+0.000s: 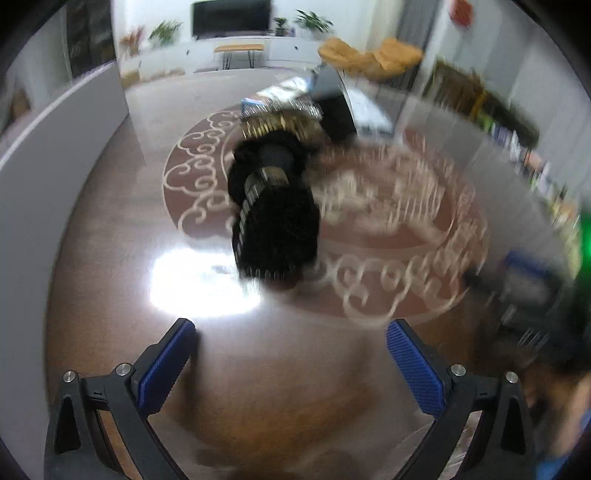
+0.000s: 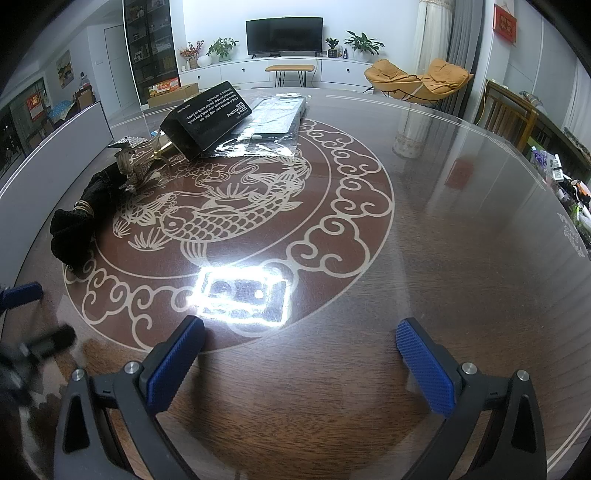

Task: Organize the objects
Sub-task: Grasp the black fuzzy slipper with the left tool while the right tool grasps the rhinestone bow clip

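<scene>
A black fuzzy bundle with gold bands lies on the round glass-topped table, straight ahead of my open, empty left gripper; this view is motion-blurred. The bundle also shows at the left in the right wrist view. Beyond it lie a sparkly silver-gold high-heel shoe, a black box with white text and a flat dark item in clear plastic wrap. My right gripper is open and empty above the table's near part. One finger of the left gripper shows at the left edge.
The table has a fish and cloud pattern and a bright lamp reflection. A grey partition stands along the left. Orange lounge chairs and a TV are far behind. A wooden chair and cluttered shelf are at right.
</scene>
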`<state>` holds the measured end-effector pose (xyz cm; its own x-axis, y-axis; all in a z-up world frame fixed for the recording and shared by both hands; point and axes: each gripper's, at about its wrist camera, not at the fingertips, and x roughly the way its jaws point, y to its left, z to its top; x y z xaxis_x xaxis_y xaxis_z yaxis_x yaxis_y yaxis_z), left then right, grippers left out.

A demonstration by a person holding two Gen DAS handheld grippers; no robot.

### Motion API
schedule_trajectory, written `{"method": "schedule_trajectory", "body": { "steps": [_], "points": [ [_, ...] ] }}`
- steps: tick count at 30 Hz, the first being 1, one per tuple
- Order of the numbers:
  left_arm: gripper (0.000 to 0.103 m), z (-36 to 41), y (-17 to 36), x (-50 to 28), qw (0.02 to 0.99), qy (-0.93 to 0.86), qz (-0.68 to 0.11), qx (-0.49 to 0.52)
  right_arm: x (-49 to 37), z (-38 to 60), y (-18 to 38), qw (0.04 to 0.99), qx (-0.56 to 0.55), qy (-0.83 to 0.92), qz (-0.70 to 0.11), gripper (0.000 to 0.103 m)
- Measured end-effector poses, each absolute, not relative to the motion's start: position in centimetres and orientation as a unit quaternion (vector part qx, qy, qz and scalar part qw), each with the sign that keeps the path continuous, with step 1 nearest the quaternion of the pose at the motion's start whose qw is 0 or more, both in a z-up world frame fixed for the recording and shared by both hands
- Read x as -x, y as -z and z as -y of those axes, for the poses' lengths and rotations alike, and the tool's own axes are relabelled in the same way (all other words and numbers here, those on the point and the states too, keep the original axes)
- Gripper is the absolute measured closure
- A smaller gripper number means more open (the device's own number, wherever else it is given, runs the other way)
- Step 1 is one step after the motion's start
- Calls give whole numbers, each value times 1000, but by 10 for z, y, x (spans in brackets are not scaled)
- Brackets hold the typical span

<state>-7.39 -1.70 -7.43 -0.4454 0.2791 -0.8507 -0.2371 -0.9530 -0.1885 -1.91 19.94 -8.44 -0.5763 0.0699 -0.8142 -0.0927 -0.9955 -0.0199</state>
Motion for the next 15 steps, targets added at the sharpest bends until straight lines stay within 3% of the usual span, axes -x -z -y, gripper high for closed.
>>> {"method": "schedule_trajectory", "body": {
  "steps": [3,9,11,13,15],
  "points": [
    [0,21,58,101,145,-853,45,498,19,-199,84,46,458,-888,-12,0],
    [1,-8,61,160,135,-854,-39,501,19,-199,84,46,458,-888,-12,0],
    [37,-12,68,167,135,-853,-55,501,19,-199,84,46,458,-888,-12,0],
    [64,-12,74,170,130,-854,-69,498,19,-199,85,46,458,-888,-12,0],
    [66,-5,73,165,126,-863,-64,485,19,-199,85,46,458,-888,-12,0]
  ]
}}
